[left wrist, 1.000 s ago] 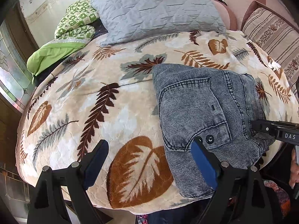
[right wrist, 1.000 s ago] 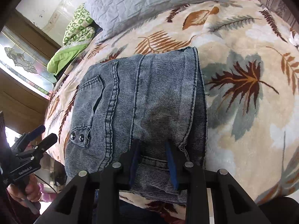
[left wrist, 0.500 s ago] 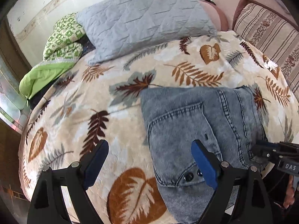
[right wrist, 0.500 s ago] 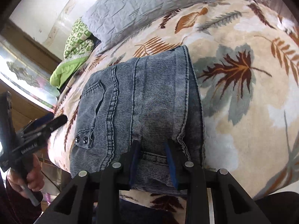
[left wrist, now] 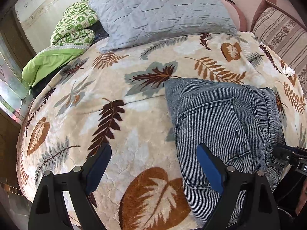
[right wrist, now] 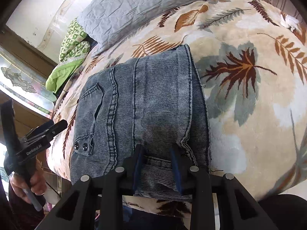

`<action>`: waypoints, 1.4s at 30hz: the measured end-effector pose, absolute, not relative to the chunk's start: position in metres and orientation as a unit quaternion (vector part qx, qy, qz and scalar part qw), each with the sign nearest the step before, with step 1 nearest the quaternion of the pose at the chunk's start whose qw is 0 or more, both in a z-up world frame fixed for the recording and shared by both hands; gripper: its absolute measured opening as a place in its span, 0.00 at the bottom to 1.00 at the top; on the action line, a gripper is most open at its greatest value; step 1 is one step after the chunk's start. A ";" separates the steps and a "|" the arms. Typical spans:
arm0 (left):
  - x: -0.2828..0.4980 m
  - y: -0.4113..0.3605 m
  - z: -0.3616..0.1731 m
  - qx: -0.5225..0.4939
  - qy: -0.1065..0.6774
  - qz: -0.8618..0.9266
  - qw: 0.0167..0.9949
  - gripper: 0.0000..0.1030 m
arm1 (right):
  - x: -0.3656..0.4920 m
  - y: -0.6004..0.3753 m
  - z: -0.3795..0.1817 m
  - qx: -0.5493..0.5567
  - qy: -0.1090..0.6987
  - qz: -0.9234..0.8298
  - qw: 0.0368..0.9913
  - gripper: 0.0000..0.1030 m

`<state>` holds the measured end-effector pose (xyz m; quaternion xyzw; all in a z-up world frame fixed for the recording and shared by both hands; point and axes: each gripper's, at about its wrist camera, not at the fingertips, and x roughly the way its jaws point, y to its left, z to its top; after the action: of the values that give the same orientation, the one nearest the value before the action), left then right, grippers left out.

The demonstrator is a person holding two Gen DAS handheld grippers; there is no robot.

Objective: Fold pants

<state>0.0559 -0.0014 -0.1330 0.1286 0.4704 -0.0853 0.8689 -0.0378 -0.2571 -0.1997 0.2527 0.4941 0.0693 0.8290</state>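
Note:
The grey-blue denim pants (left wrist: 226, 126) lie folded in a compact stack on the leaf-patterned blanket (left wrist: 119, 118), back pocket up. They also show in the right wrist view (right wrist: 145, 111). My left gripper (left wrist: 153, 164) is open and empty, hovering over the blanket just left of the pants. My right gripper (right wrist: 156, 164) is narrowed over the near edge of the stack, with denim between its blue pads; it also shows at the right edge of the left wrist view (left wrist: 287, 155).
A grey quilted pillow (left wrist: 161, 13) and a green folded quilt (left wrist: 63, 44) lie at the head of the bed. A striped cushion (left wrist: 280, 32) stands at the far right. The bed's near edge drops off just below the grippers.
My left gripper has drawn back and to the left, away from the pants. The right gripper stays in the same place on the near edge of the stack.

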 end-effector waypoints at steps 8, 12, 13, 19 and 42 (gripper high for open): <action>0.052 0.017 -0.131 0.116 0.460 -0.079 0.877 0.88 | -0.040 -0.262 -0.203 0.259 0.483 0.090 0.831 0.32; 0.054 0.029 -0.130 0.105 0.459 -0.070 0.879 0.88 | -0.041 -0.260 -0.201 0.253 0.481 0.089 0.835 0.32; 0.054 0.031 -0.129 0.102 0.459 -0.068 0.880 0.88 | -0.041 -0.259 -0.201 0.251 0.480 0.089 0.836 0.32; 0.051 0.036 -0.131 0.101 0.463 -0.070 0.878 0.88 | -0.041 -0.259 -0.201 0.249 0.479 0.088 0.837 0.32; 0.054 0.026 -0.142 0.074 0.499 -0.092 0.858 0.88 | -0.015 -0.335 -0.184 0.317 0.447 0.058 0.834 0.72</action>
<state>0.0538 0.0264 -0.1424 0.0741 0.4992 -0.0918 0.8584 -0.0153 -0.3347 -0.1844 0.3174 0.4469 0.0578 0.8344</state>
